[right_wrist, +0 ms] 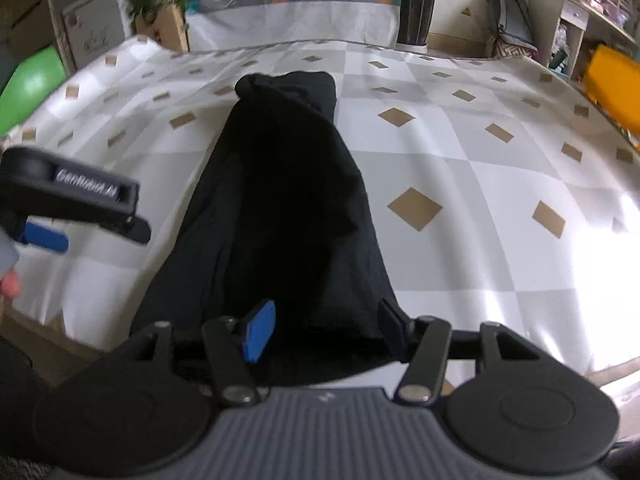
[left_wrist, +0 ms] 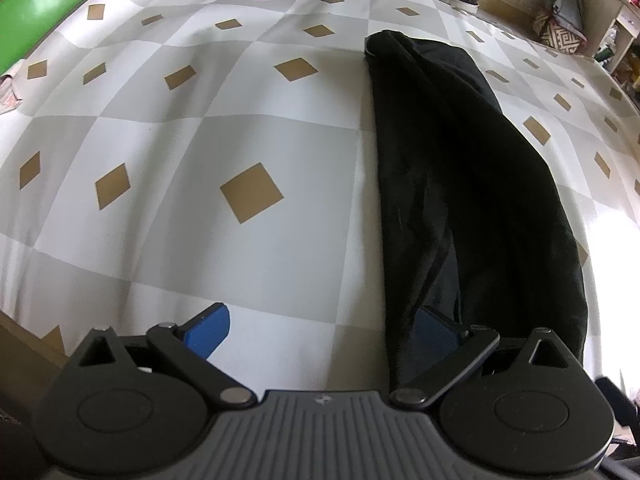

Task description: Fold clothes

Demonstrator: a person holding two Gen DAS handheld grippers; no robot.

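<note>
A black garment point(left_wrist: 460, 184) lies in a long narrow strip on the checkered table cover point(left_wrist: 200, 140), running from the near edge toward the far side. It also shows in the right wrist view point(right_wrist: 288, 200). My left gripper point(left_wrist: 320, 332) is open, its right blue pad at the garment's near left edge, its left pad over bare cover. My right gripper point(right_wrist: 324, 332) is open over the garment's near end, both pads above black cloth. The left gripper also shows at the left of the right wrist view point(right_wrist: 72, 208).
A green ball point(right_wrist: 28, 88) sits beyond the table's left side. A cloth-covered stand with fruit point(right_wrist: 288, 12) and a dark plant pot point(right_wrist: 416, 12) stand behind the table. A yellow object point(right_wrist: 616, 80) is at the far right. Shelves stand at the right.
</note>
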